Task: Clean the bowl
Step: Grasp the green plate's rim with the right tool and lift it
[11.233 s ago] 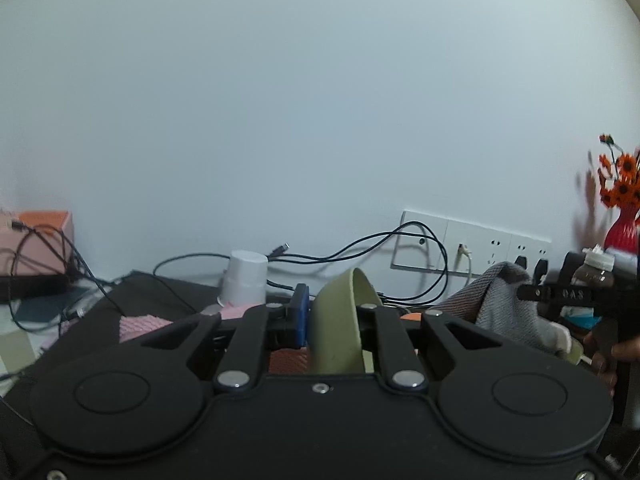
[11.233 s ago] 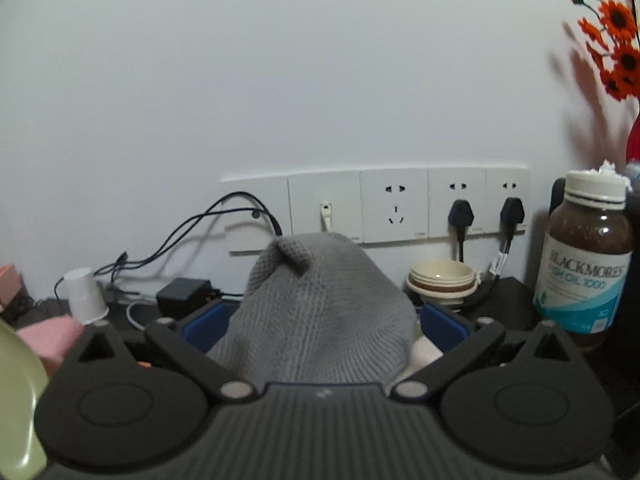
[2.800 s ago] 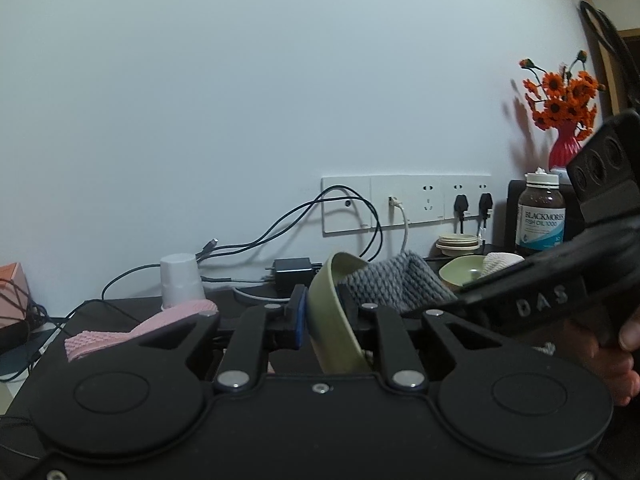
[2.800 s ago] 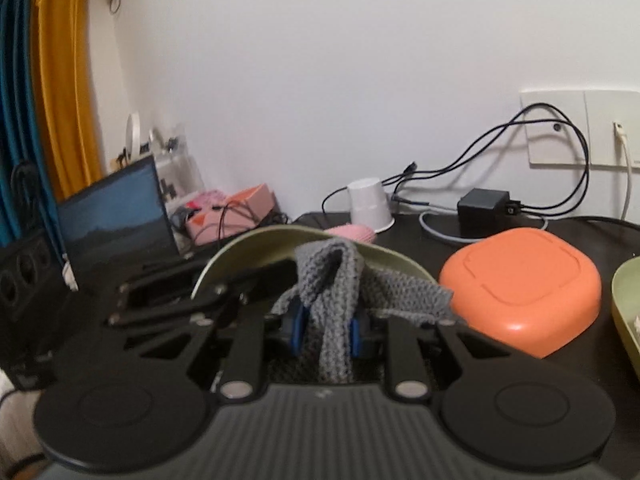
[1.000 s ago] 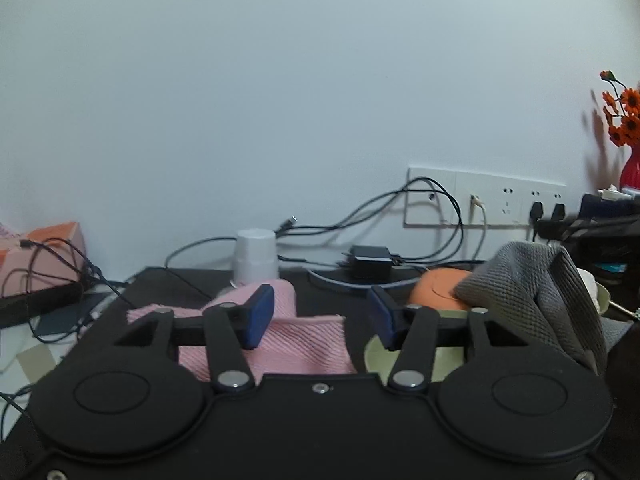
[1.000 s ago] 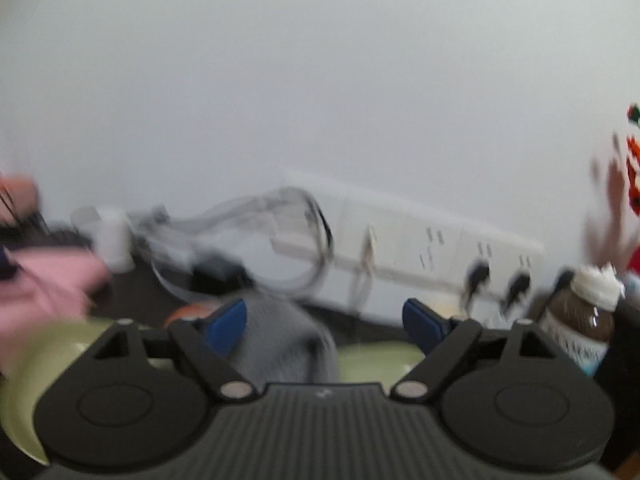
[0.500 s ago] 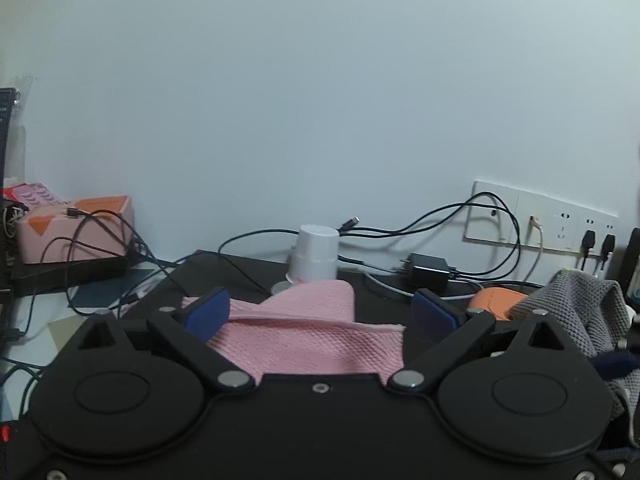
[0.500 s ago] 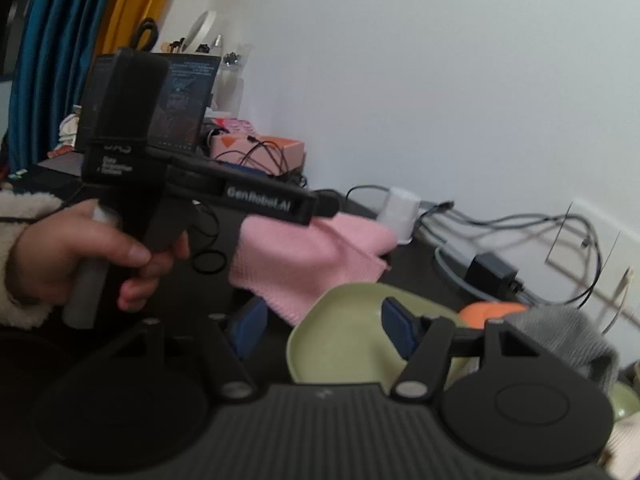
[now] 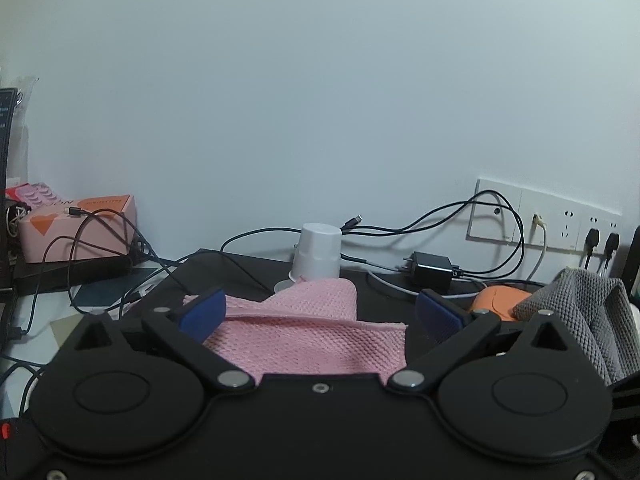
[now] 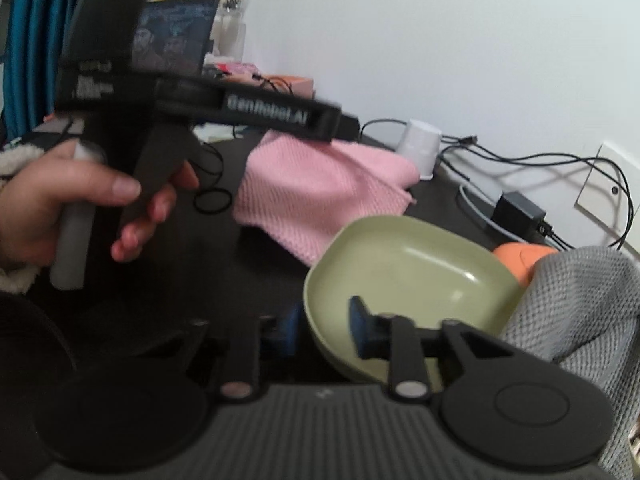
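1. The right gripper (image 10: 324, 330) has its two blue pads on both sides of the near wall of the green bowl (image 10: 412, 276), one pad inside and one outside. The jaws stand narrow, but I cannot tell if they really pinch the rim, because the picture is blurred.
2. The left gripper (image 9: 320, 312) is released, with its jaws wide apart and nothing between them. It hovers over the pink cloth (image 9: 308, 328).
3. The bowl sits on the dark table (image 10: 224, 264), just to the right of the pink cloth and touching the grey cloth (image 10: 580, 304) on its far right side.
4. Risk: if the right jaws close only on the thin edge, the bowl may tip or slide out when it is lifted, as its wall looks smooth.
5. Risk: the grey cloth leans against the bowl, so a lift may drag it along.
6. Risk: the cables (image 9: 440, 224) and the upside-down white cup (image 9: 318, 252) lie near behind, so a wide swing may catch them.
7. Hard to see: the near part of the bowl is covered by the gripper body, and the orange object (image 10: 520, 258) is mostly hidden.
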The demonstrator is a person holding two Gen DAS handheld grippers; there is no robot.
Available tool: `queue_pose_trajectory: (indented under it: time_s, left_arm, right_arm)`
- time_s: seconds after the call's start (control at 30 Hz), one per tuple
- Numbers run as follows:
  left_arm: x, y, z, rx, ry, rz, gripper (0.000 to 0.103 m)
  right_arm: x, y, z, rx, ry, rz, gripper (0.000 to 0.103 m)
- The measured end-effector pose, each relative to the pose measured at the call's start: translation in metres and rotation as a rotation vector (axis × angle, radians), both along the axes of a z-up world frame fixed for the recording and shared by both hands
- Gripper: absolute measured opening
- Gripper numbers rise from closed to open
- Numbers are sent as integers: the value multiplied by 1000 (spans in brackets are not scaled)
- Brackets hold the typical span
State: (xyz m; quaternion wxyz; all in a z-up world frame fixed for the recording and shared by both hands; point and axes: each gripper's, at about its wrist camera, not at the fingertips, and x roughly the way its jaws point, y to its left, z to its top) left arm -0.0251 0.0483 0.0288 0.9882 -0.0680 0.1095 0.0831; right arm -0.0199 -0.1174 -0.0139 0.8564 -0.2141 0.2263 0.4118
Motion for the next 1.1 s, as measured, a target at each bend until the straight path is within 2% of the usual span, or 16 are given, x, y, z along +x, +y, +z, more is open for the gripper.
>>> queue_pose_trajectory:
  time_s: [0.1,0.17,0.33,0.43,0.5,0.63,0.77,0.87,0.97,1.03,1.1]
  left_arm:
    - [-2,2,1,-11,-11,5,103]
    - [-3,4,3,-26,-26,7,103]
    - [-5,7,4,-53,-41,3,103]
    - [-5,5,4,-47,-38,4,103]
    - [-6,6,5,-45,-46,8,103]
    - [-6,7,6,-47,-54,16,103]
    - [-4,7,5,-46,-37,11,103]
    - [-3,6,4,-39,-33,7,103]
    - [-2,6,4,-39,-30,7,103]
    - [-2,6,4,-38,-25,8,103]
    - [-1,6,3,-37,-23,6,103]
  right_arm:
    - [1,-1,1,23,3,1,13]
    - [4,-9,10,104,32,-2,10]
    - [24,-60,41,503,164,-43,7]
    - [38,-85,44,721,299,11,7]
    - [45,-90,41,822,399,74,7]
    - [56,-84,31,906,545,139,7]
    - [73,-88,18,981,671,103,7]
    - [81,-99,14,1007,705,6,10]
    - [93,-106,5,1011,734,-97,16]
    - [98,-112,1,1054,764,-118,16]
    - [95,-113,2,1073,743,-139,15]
